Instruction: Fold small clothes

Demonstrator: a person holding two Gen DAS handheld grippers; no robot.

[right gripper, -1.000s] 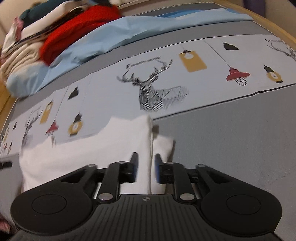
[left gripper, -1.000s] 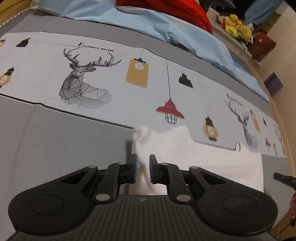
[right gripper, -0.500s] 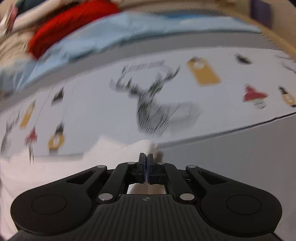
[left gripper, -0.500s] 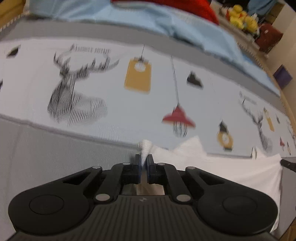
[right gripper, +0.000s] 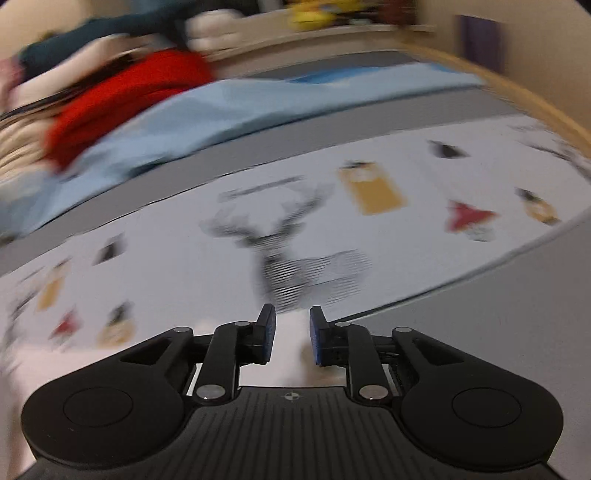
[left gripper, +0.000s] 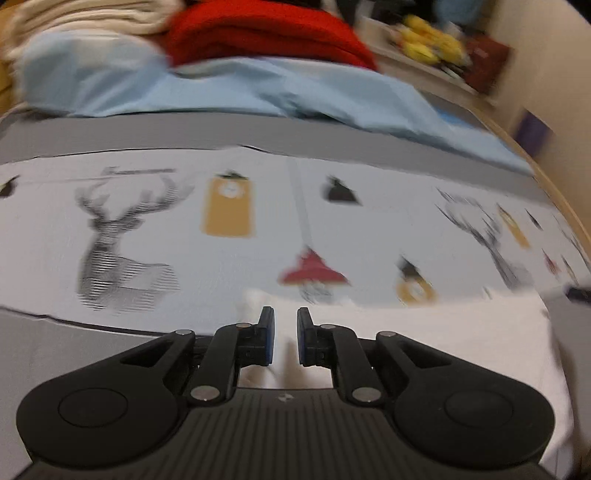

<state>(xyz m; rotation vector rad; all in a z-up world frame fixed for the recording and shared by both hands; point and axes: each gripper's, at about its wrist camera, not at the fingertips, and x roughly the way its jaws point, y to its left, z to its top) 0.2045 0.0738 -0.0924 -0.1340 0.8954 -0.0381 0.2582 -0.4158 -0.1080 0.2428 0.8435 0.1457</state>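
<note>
A small white garment point(left gripper: 443, 343) lies flat on the printed bed cover, spreading right from my left gripper point(left gripper: 285, 330). That gripper is open, its jaws a little apart over the garment's left edge, holding nothing. In the right wrist view the same white garment point(right gripper: 110, 365) lies low at the left and under my right gripper point(right gripper: 291, 328). That gripper is open too, with the garment's right corner between and below its blue pads. Both views are blurred.
The bed cover point(left gripper: 147, 229) has deer and lamp prints with grey bands. A light blue sheet point(left gripper: 258, 88) and a red blanket point(left gripper: 266, 33) are piled at the far side. The wooden bed edge point(left gripper: 554, 192) curves on the right.
Both grippers were shut on the garment's corners half a second ago, lifting them. Now both have opened and let go, and the garment lies flat, moved further onto the printed band.
</note>
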